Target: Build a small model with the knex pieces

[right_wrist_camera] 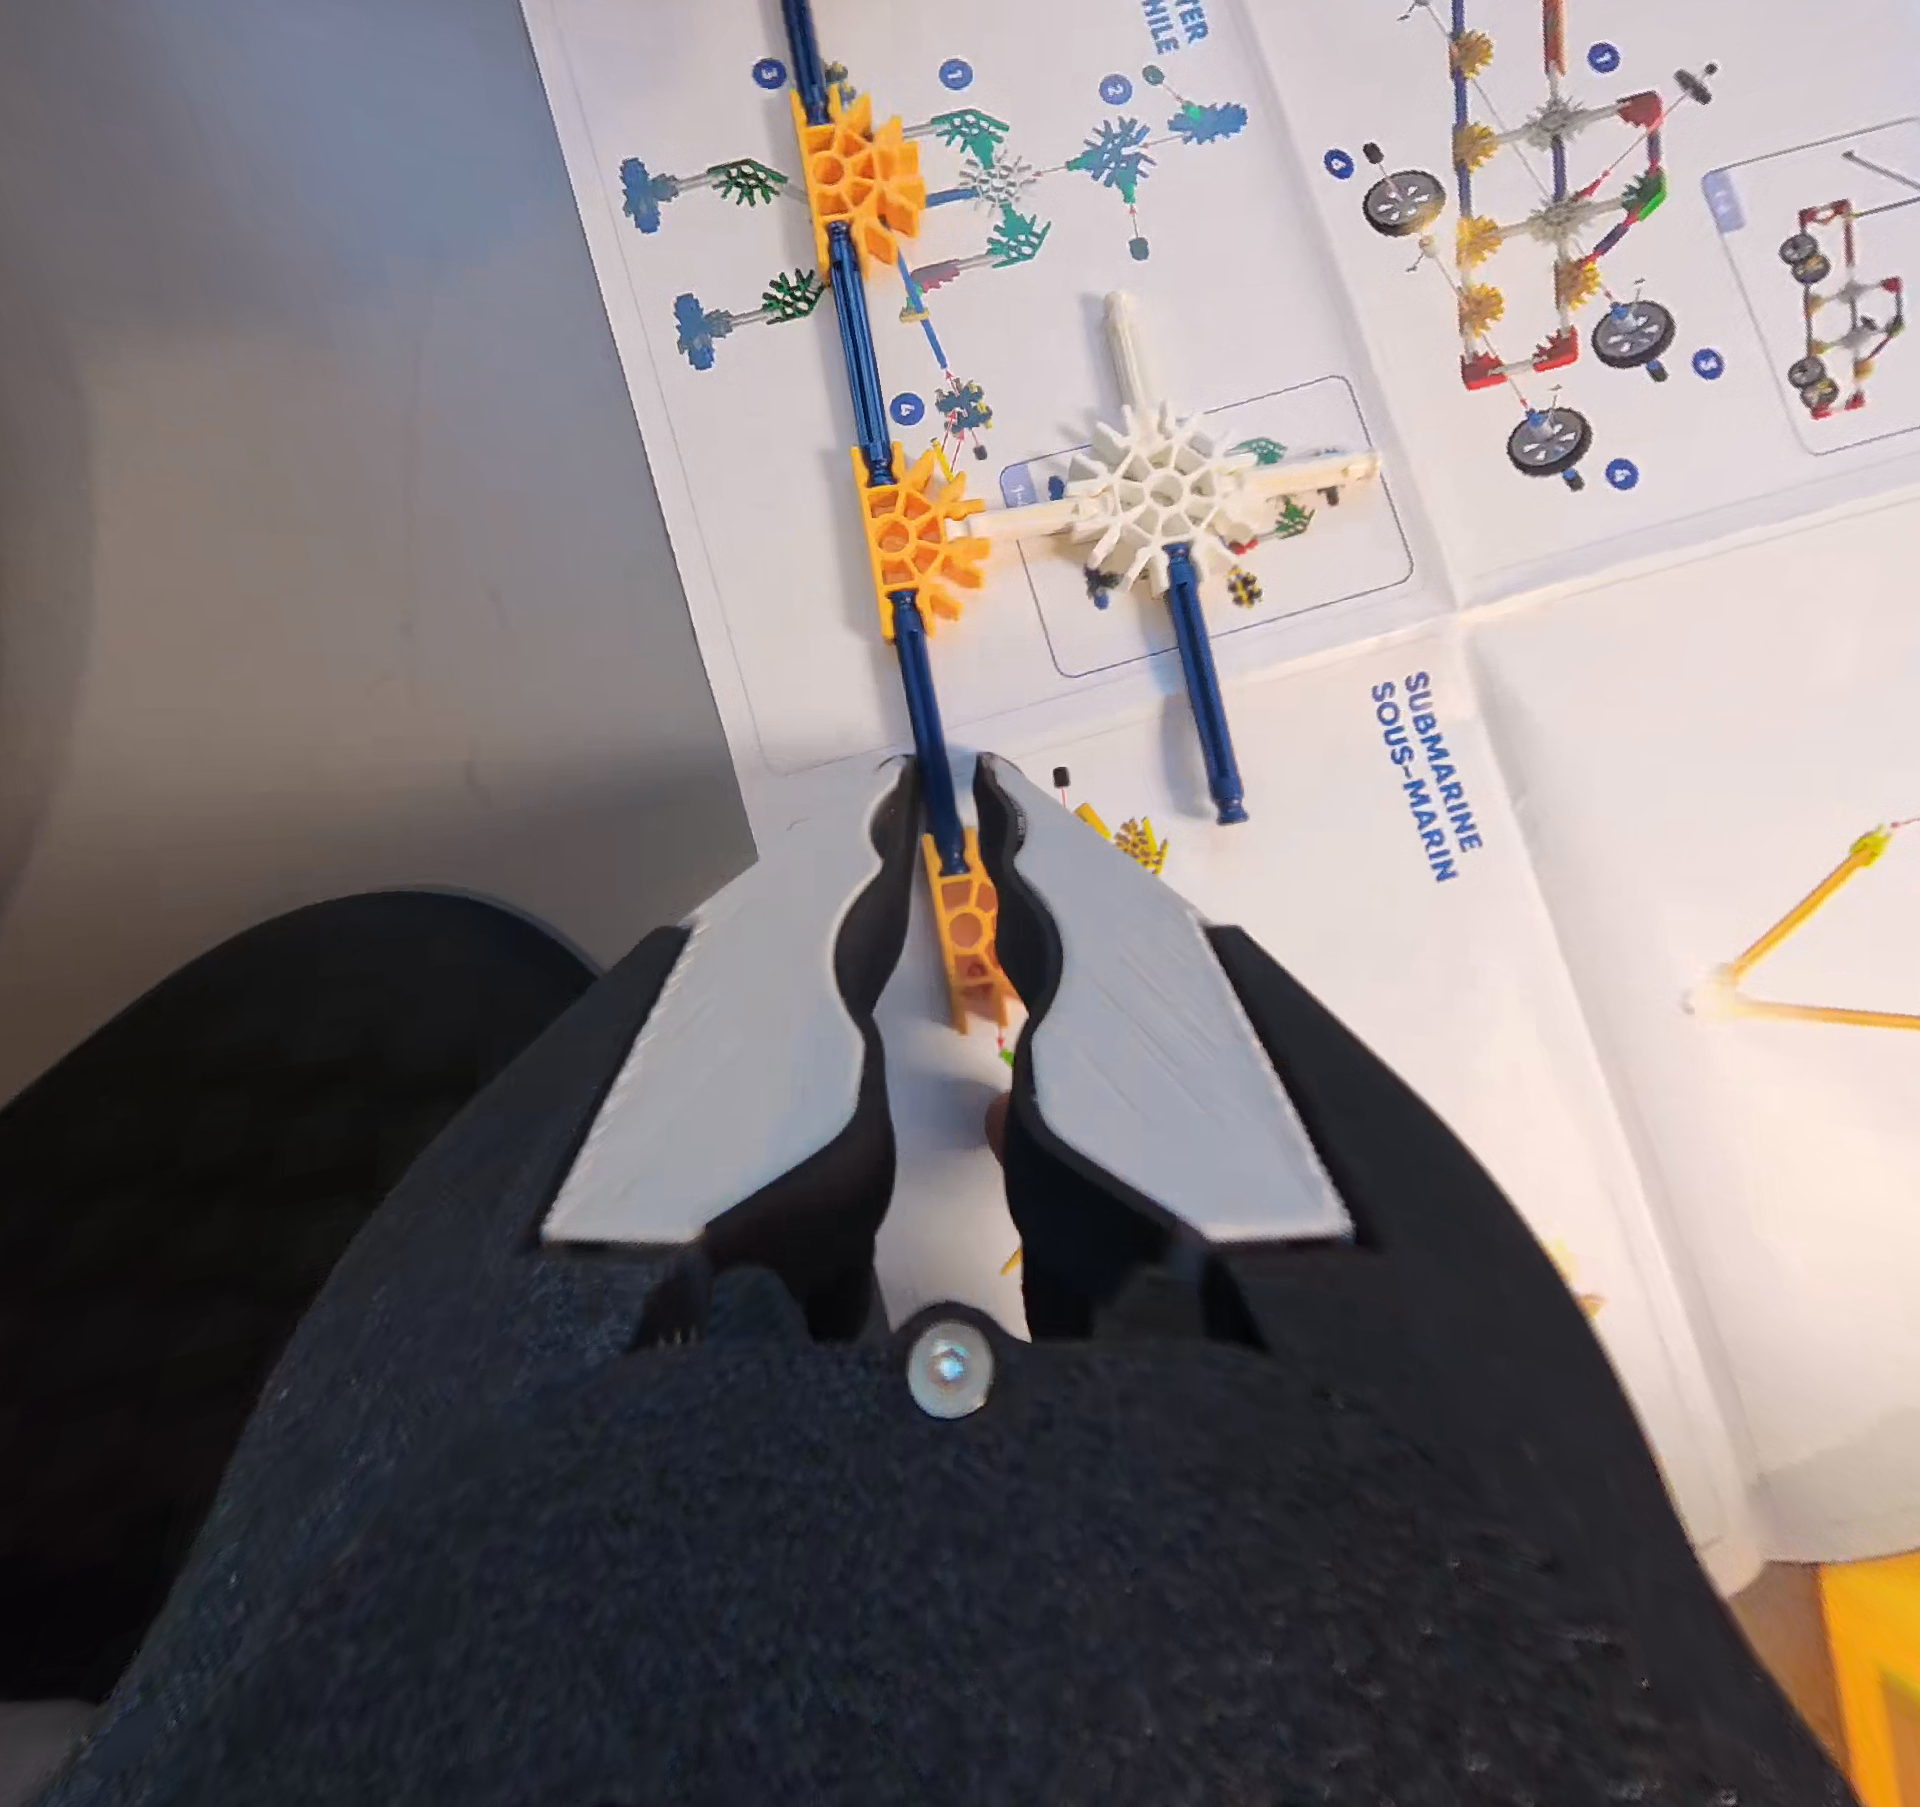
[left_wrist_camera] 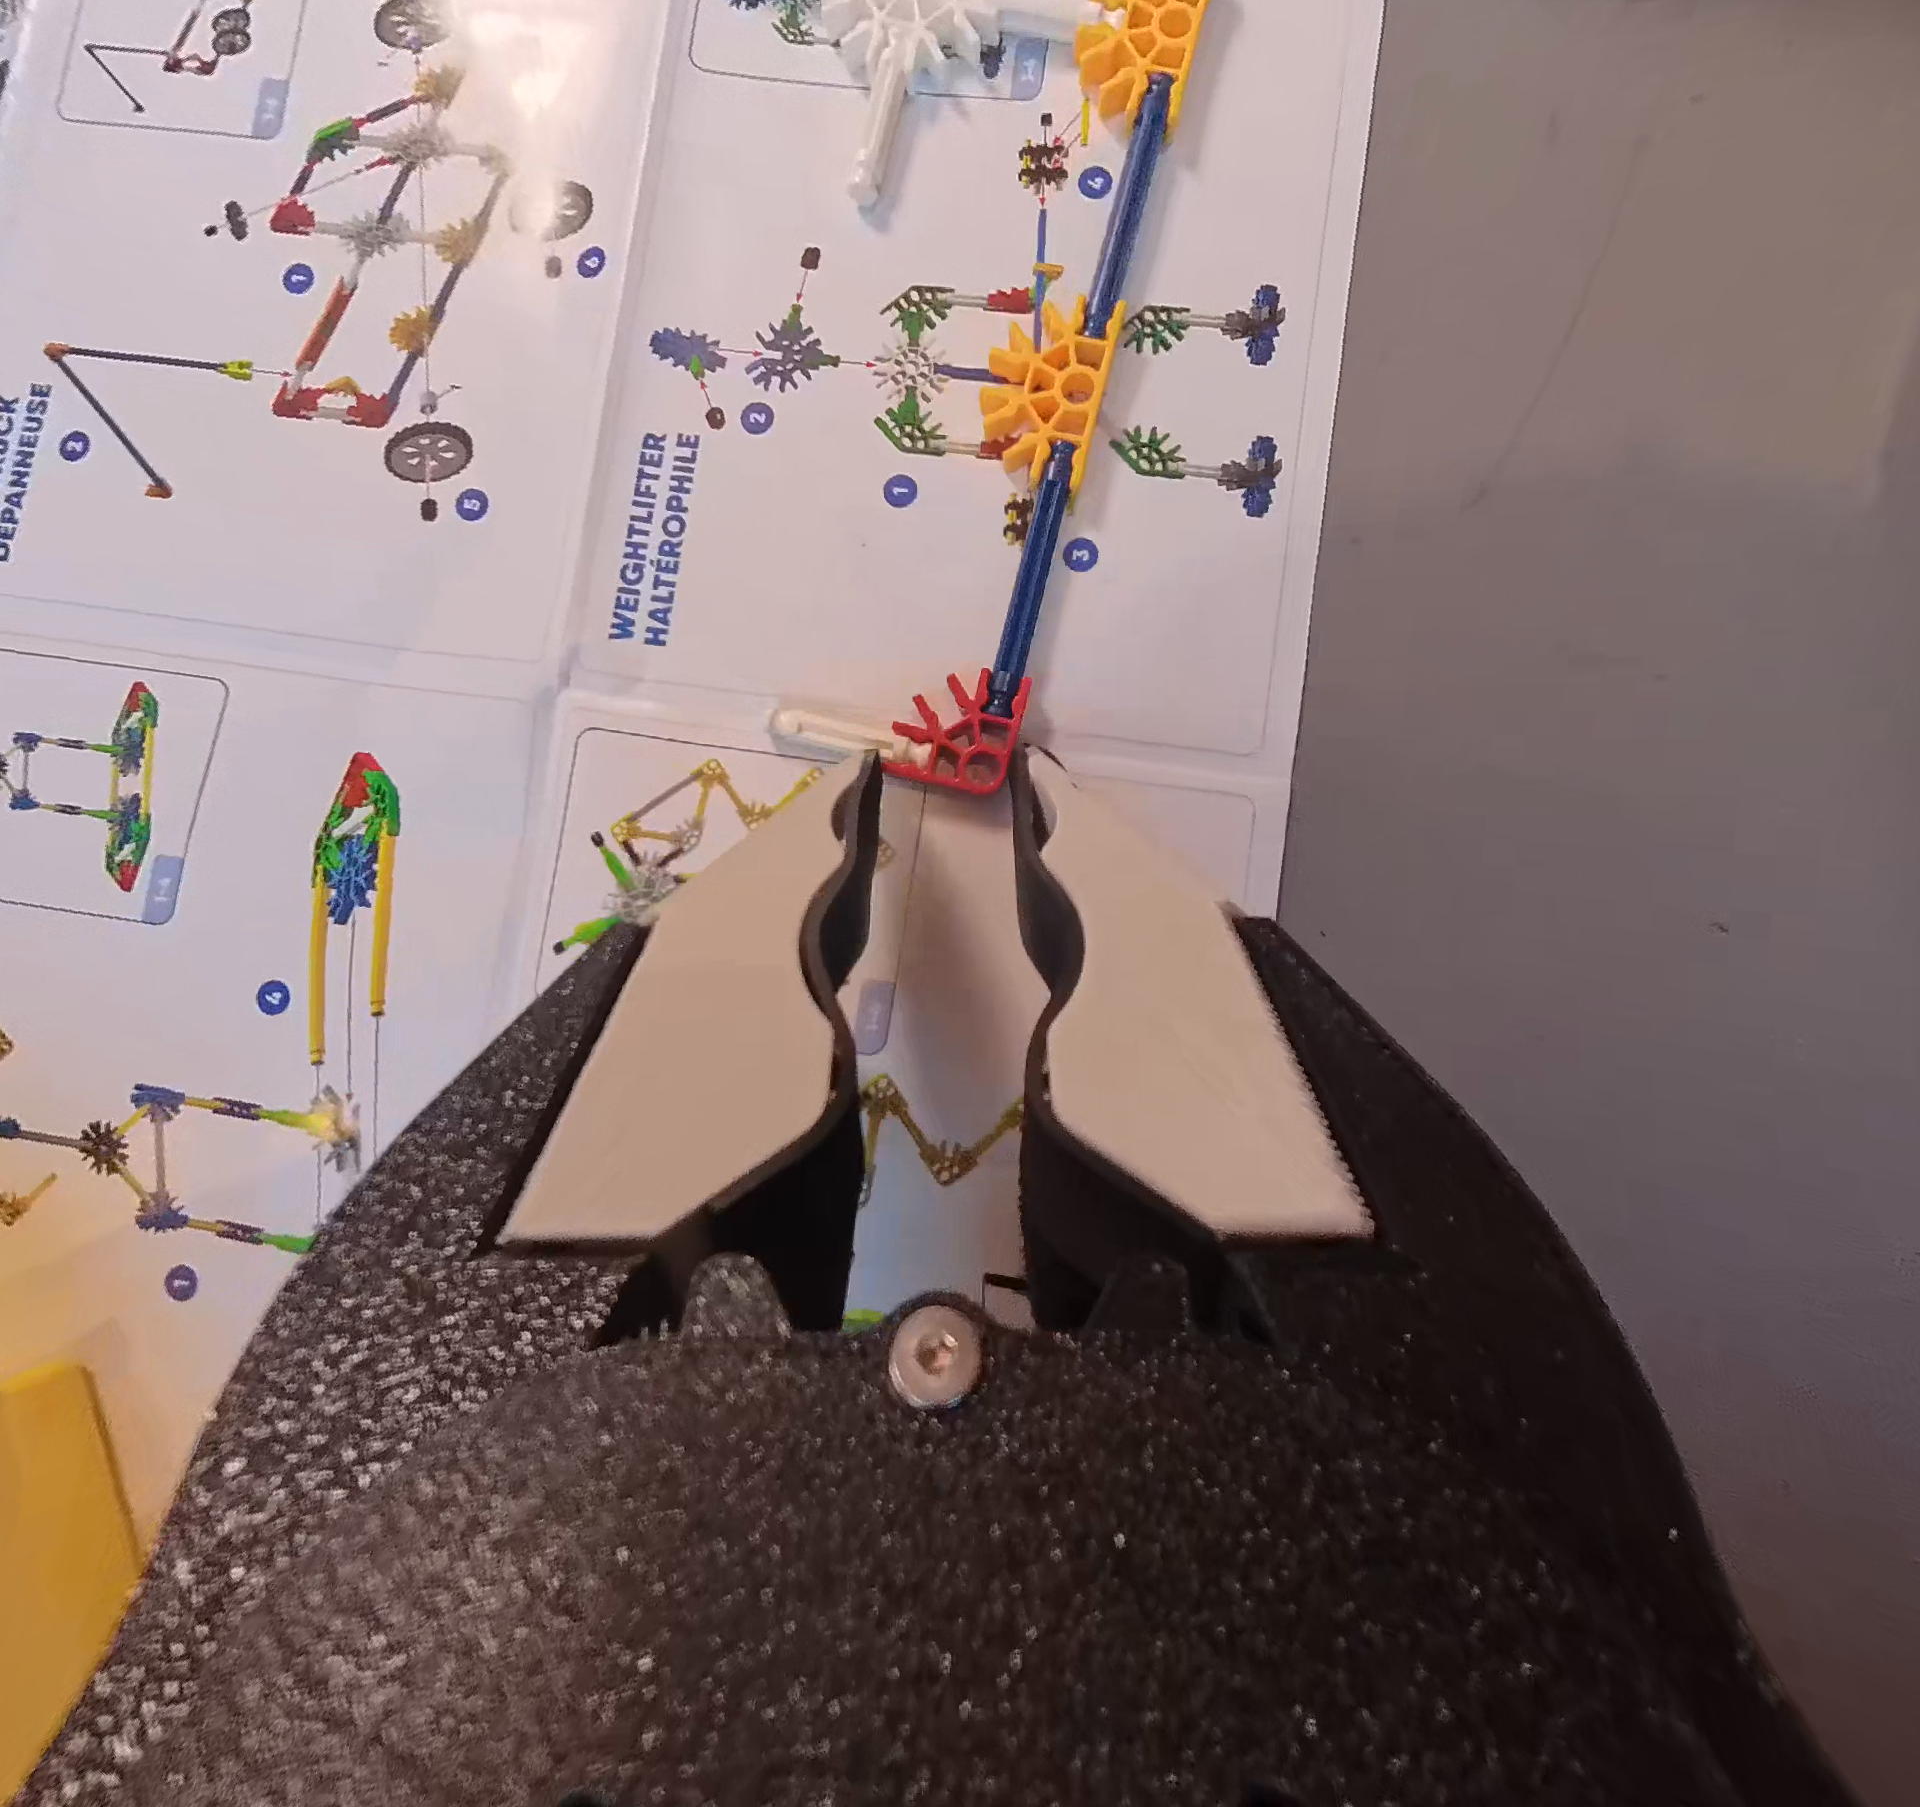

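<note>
The left tongs (left_wrist_camera: pixel 943 770) pinch the red corner piece (left_wrist_camera: pixel 961 731) and the right tongs (right_wrist_camera: pixel 948 791) squeeze the yellow end piece (right_wrist_camera: pixel 966 926), so the long blue stick chain (left_wrist_camera: pixel 1101 292) stretches straight between them along the paper's edge.

Bright, even indoor light. Strong glare on glossy instruction sheet (left_wrist_camera: pixel 436 531), far left in left wrist view, washing out print; similar washout right in right wrist view. Soft short shadows beside tongs. Slight motion blur at frame edges, wide-angle bending there. Grey tabletop (left_wrist_camera: pixel 1621 510) dimmer, matte.
</note>
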Demonstrator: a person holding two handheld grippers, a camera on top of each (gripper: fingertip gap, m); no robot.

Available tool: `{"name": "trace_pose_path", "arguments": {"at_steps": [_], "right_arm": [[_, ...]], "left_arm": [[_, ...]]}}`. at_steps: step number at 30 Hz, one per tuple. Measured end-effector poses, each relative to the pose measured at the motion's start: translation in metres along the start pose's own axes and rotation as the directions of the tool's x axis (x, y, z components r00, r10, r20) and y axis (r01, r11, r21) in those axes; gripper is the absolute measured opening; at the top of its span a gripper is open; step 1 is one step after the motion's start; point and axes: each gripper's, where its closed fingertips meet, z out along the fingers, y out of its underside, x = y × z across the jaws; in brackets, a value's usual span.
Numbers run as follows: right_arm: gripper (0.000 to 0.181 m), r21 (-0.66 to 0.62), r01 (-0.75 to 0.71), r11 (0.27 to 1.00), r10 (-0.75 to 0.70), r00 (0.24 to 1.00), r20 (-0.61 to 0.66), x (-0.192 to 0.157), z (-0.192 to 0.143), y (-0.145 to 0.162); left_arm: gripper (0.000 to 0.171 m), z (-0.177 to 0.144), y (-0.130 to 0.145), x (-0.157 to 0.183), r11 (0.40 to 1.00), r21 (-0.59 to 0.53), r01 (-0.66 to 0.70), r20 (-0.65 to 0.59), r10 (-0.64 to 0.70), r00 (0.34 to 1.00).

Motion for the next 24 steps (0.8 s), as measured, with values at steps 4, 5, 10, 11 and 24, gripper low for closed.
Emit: {"name": "trace_pose_path", "arguments": {"at_steps": [4, 5, 10, 11, 24], "right_arm": [[0.006, -0.041, 0.066, 0.997, -0.067, 0.998, -0.016, 0.008, 0.005, -0.005], [0.006, -0.047, 0.074, 0.996, -0.074, 0.997, -0.015, 0.008, 0.006, -0.006], [0.019, 0.048, 0.048, 0.998, -0.043, 0.993, -0.109, 0.018, -0.008, -0.02], [0.023, 0.094, 0.031, 0.995, -0.016, 0.988, -0.152, 0.024, -0.014, -0.024], [0.03, 0.439, 0.017, 0.898, 0.141, 0.936, -0.324, 0.042, -0.057, -0.061]], "left_arm": [[0.022, -0.003, 0.005, 0.004, 1.0, 0.006, 0.023, 0.031, -0.023, 0.999], [0.022, -0.006, 0.006, 0.003, 0.999, 0.015, 0.033, 0.048, -0.033, 0.998], [0.026, -0.074, -0.005, -0.04, 0.954, 0.265, 0.138, 0.268, -0.21, 0.94], [0.026, -0.104, 0.0, -0.059, 0.934, 0.32, 0.161, 0.349, -0.274, 0.896], [0.031, -0.361, 0.319, -0.161, 0.56, -0.087, 0.824, 0.786, -0.469, 0.402]]}}
